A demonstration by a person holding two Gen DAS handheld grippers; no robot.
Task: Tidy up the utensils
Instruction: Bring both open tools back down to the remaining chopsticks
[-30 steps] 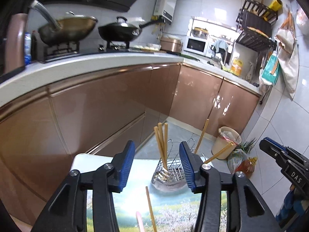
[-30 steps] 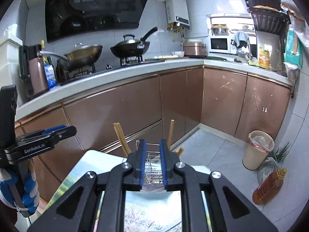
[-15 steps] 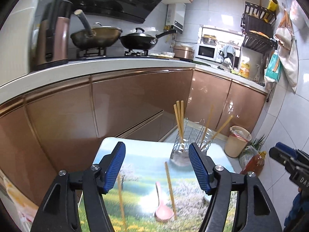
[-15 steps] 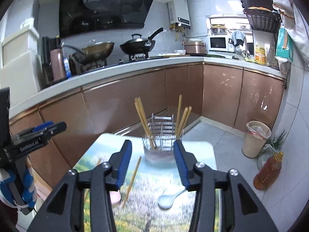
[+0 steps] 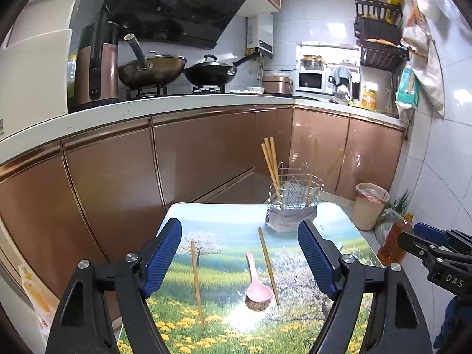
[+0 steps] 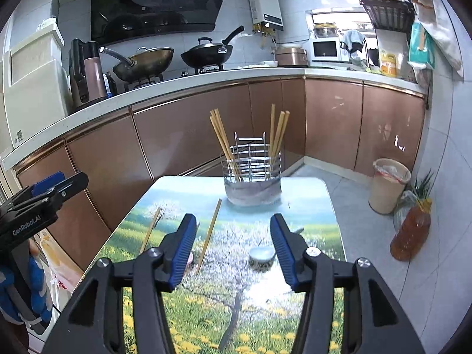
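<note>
a: where's the pink plastic spoon (image 5: 257, 283) on the worktop (image 5: 339, 221)?
b: at twelve o'clock between the left gripper (image 5: 239, 262) fingers, handle toward the wire utensil holder (image 5: 292, 203); both grippers' fingers opening, empty. the right gripper (image 6: 233, 250) is nearer the white spoon (image 6: 261, 254).

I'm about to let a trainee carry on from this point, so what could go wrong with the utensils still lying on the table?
The wire holder stands at the table's far edge; a push while loading could tip it off. The loose chopstick is thin and flat, so the left gripper, jaws opening and empty, may slide off it. The pink spoon touches the other chopstick; lifting one may drag the other.
</note>
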